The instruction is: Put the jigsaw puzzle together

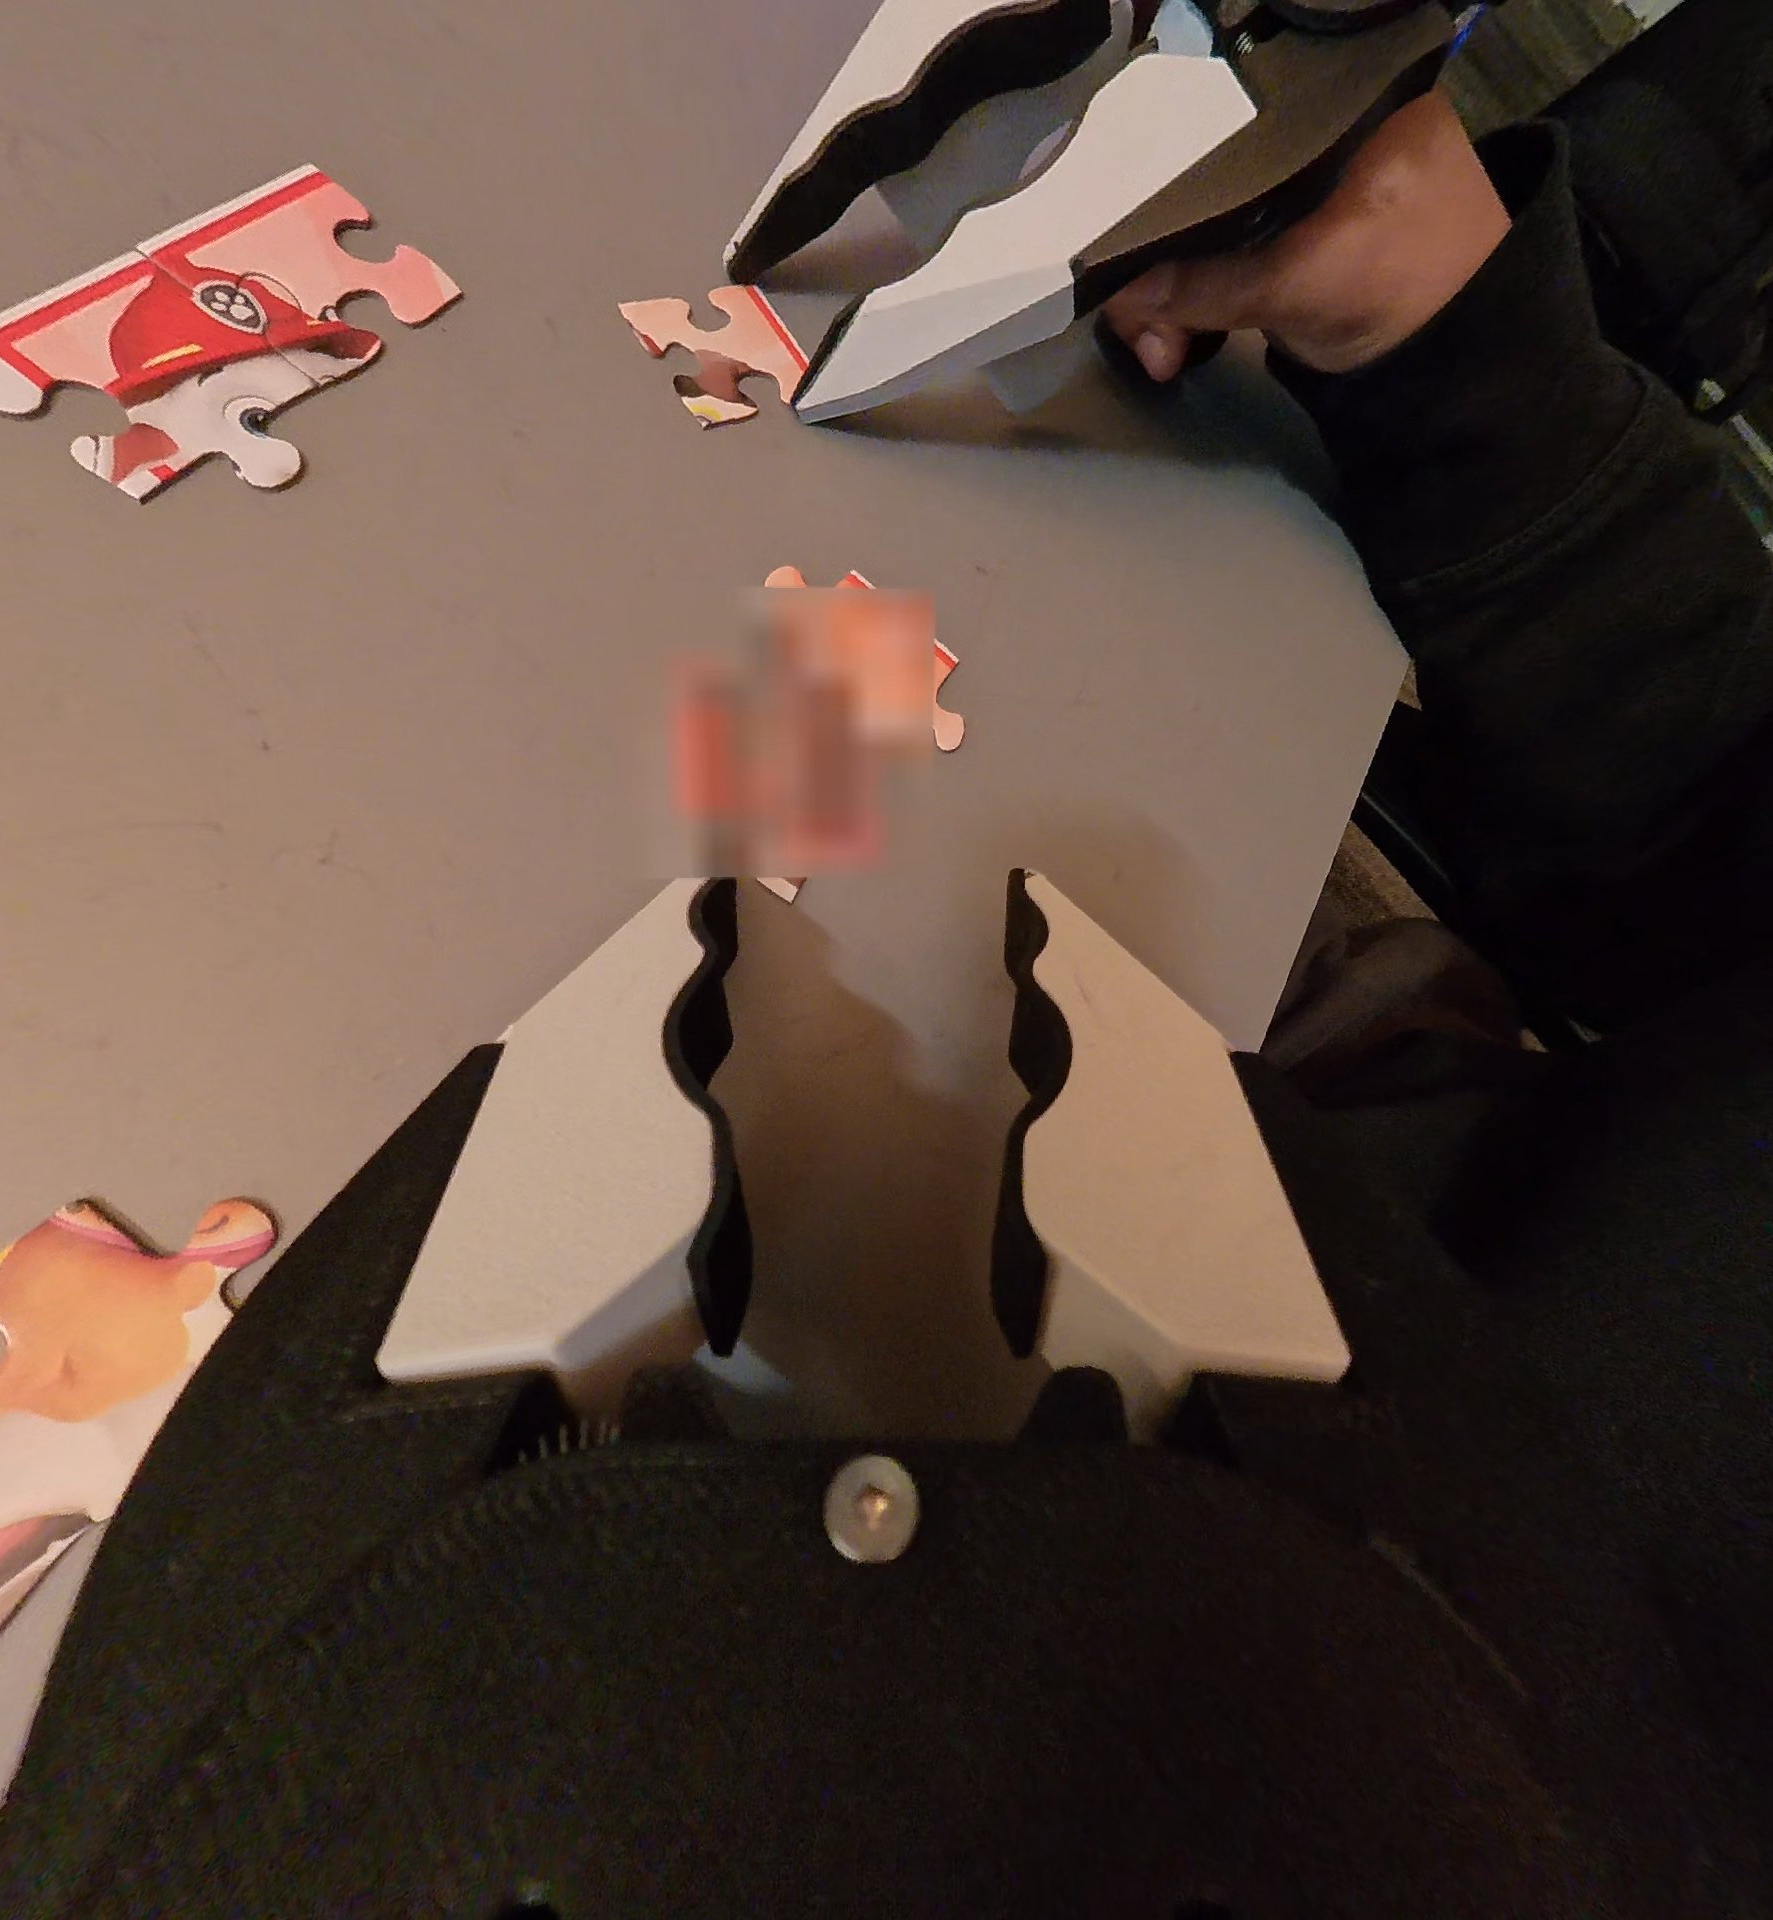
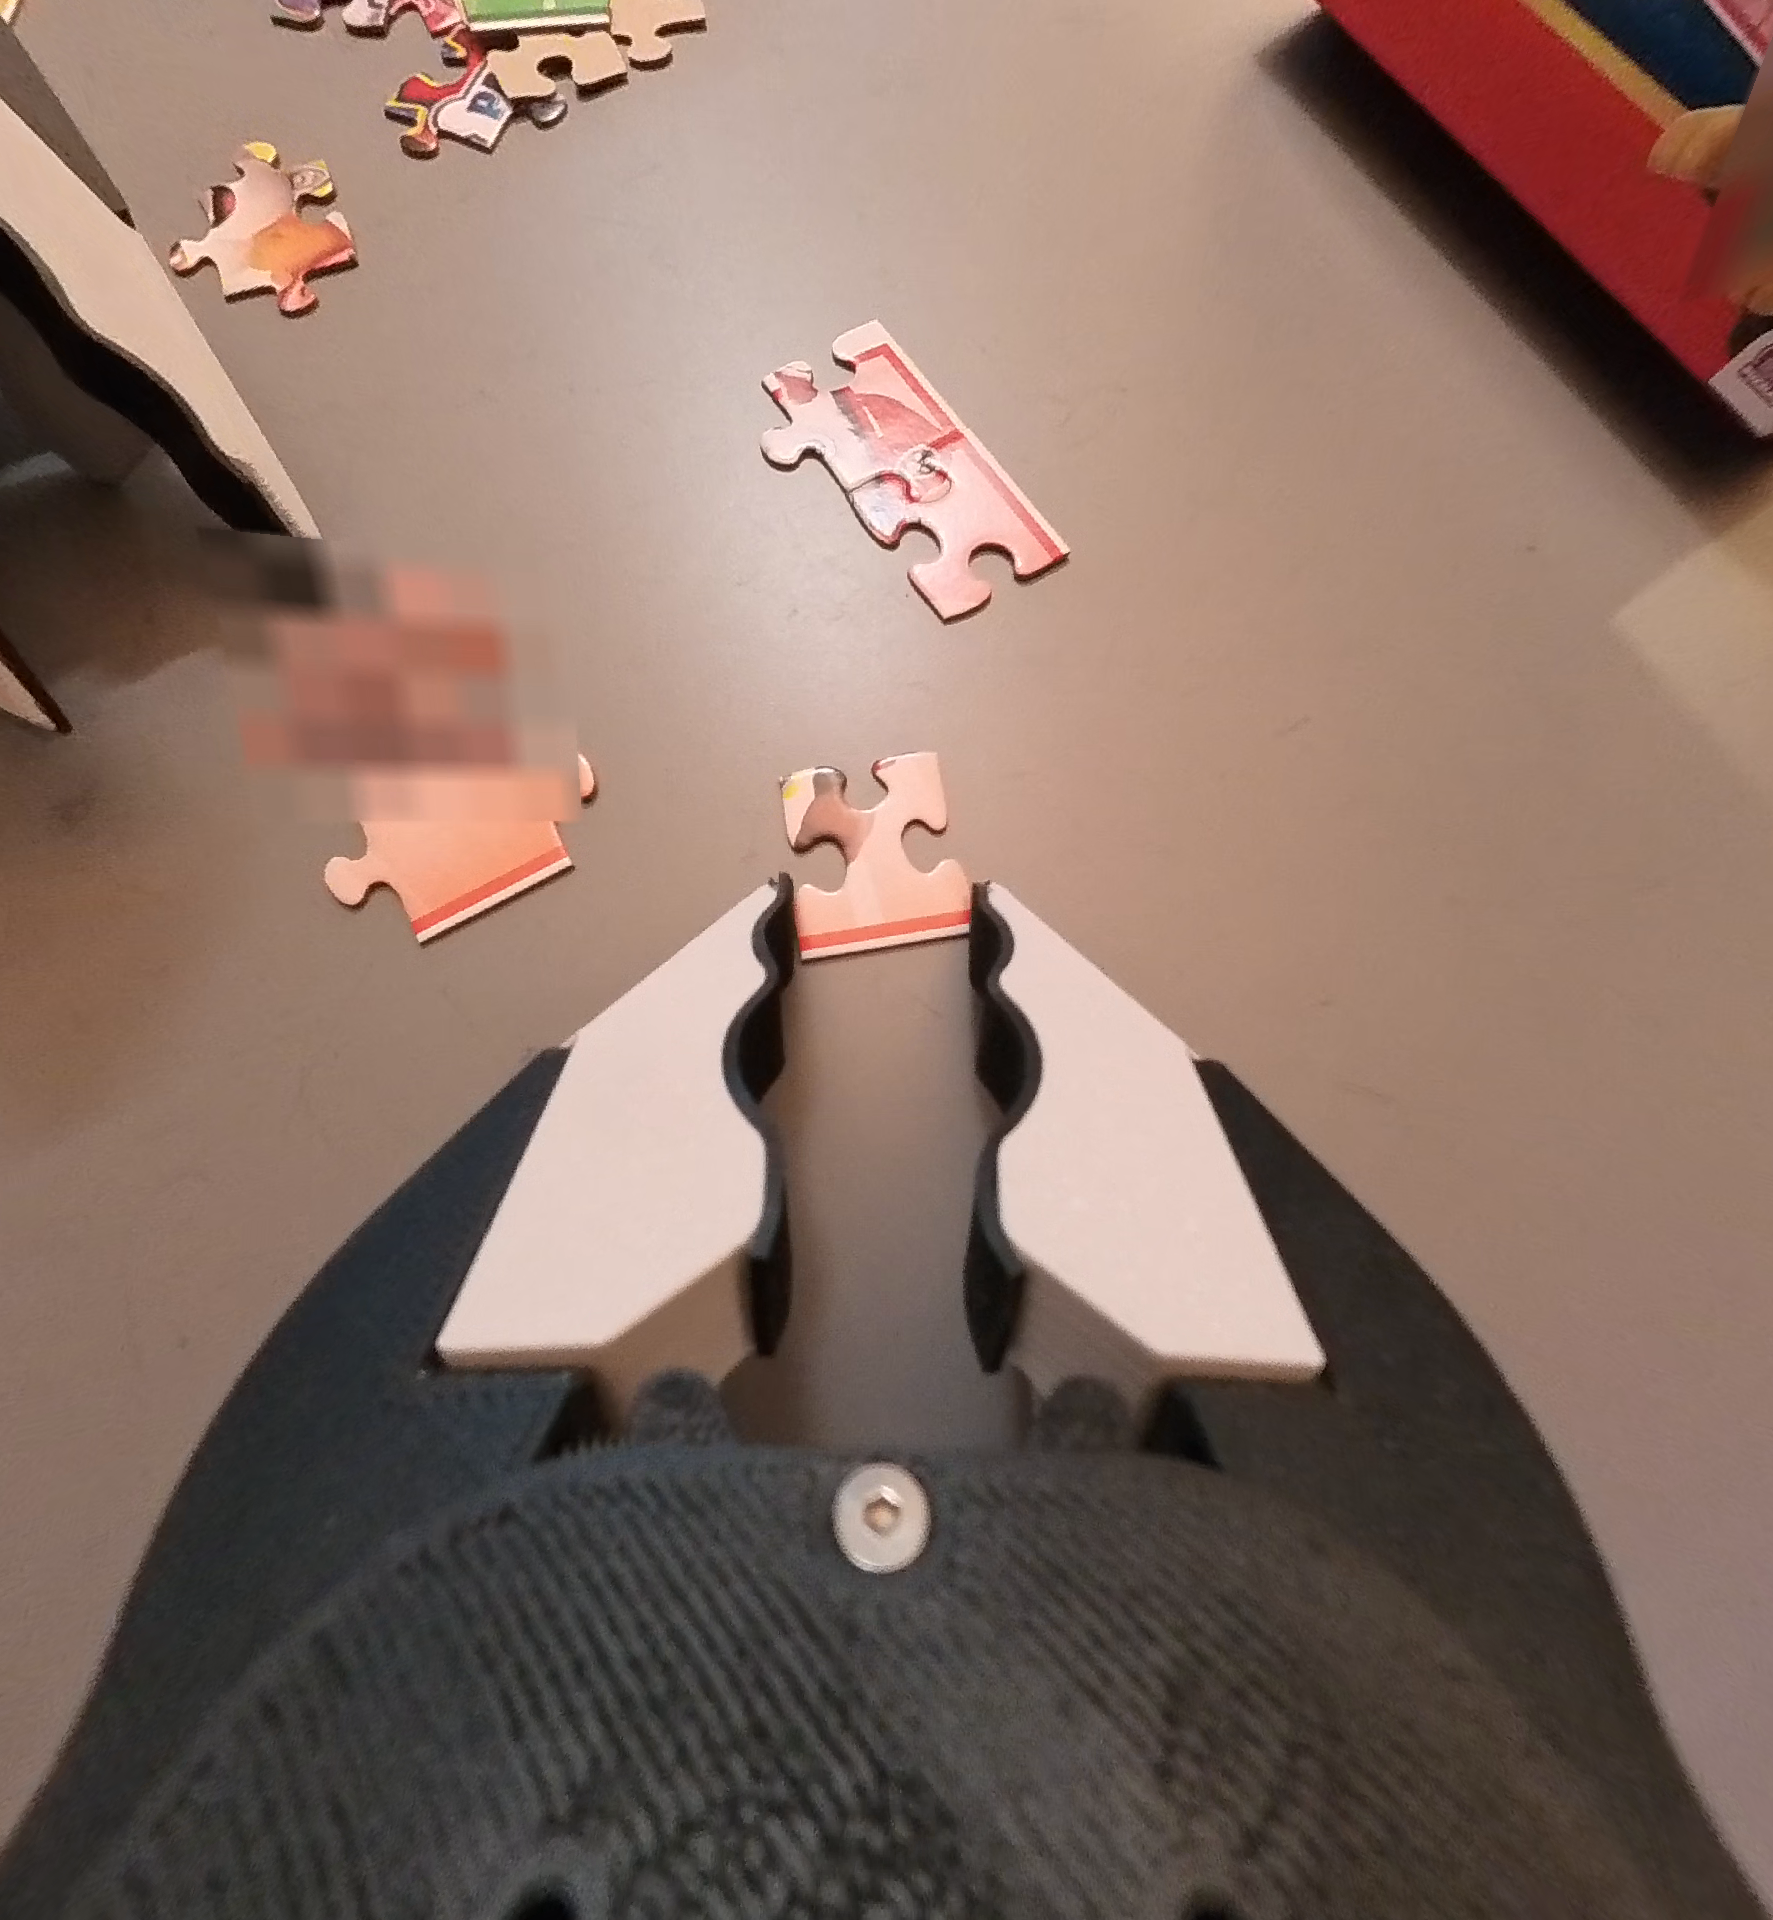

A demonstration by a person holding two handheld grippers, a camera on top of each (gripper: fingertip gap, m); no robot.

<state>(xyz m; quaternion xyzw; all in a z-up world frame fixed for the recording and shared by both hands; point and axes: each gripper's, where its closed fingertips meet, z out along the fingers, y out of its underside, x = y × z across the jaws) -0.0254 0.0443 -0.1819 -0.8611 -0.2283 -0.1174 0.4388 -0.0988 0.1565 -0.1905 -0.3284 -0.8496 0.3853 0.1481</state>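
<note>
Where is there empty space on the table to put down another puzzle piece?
Bare grey table lies between the joined red-hat pieces and the orange piece at the near left. Another bare patch lies right of the right gripper, toward the red box. It is crowded at the far pile of pieces.

Dim, warm light casts soft shadows on the table (image 1: 342, 779); wide-angle edges bend, the right view slightly blurred.
</note>
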